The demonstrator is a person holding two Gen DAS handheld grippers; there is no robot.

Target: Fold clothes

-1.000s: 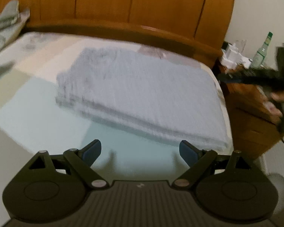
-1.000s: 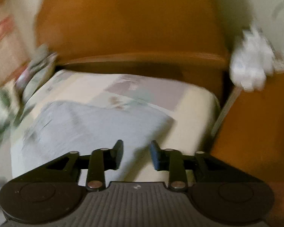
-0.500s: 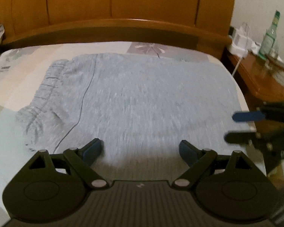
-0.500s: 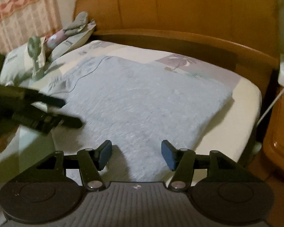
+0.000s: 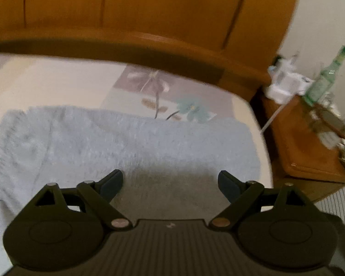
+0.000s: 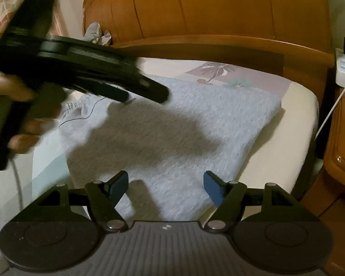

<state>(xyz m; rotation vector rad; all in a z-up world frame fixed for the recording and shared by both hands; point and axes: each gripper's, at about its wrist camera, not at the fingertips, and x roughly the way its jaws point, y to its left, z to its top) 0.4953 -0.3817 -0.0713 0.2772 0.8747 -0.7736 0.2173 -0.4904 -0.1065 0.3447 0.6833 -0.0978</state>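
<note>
A light grey fleece garment (image 5: pixel 131 142) lies folded flat on the bed, its gathered waistband at the left. My left gripper (image 5: pixel 170 184) hovers open over the garment's near part, nothing between its fingers. In the right wrist view the same garment (image 6: pixel 218 126) stretches toward the bed's right corner. My right gripper (image 6: pixel 165 187) is open above the garment's near edge and holds nothing. The left gripper's black body (image 6: pixel 85 69), blurred, reaches in from the left over the garment with a hand (image 6: pixel 18 115) on its handle.
A wooden headboard (image 5: pixel 149 16) backs the flowered sheet (image 5: pixel 163 92). At the right stands a wooden nightstand (image 5: pixel 306 142) with a green bottle (image 5: pixel 324 80), white items and a cable. A crumpled grey cloth (image 6: pixel 96 34) lies by the headboard's left end.
Both views have shifted rightward and closer over the garment. The right gripper's jaws have spread wider. The left gripper now reaches further across the garment in the right wrist view.
</note>
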